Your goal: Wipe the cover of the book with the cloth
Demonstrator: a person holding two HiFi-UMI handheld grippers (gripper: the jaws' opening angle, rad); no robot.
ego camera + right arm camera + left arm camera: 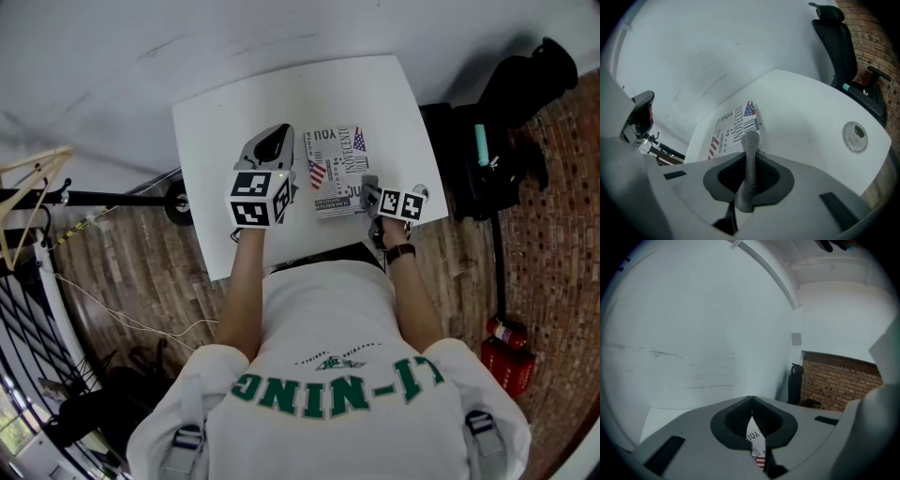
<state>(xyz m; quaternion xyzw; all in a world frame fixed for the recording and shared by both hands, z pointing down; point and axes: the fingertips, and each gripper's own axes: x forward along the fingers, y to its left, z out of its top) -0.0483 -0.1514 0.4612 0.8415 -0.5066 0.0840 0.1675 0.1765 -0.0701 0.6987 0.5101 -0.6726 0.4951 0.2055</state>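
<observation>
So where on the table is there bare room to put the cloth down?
Bare table lies beyond the book, left of the left gripper, and between book and round cap. Crowded: the near edge, around the right gripper holding the cloth.

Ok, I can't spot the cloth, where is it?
The cloth is pinched in the right gripper, at the near right corner of the book, right of centre in the head view.

Loads of open table (214,122) up here
It's bare left of and past the book (339,161), so I can swing there; black chair (514,103) stands just off the right edge.
</observation>
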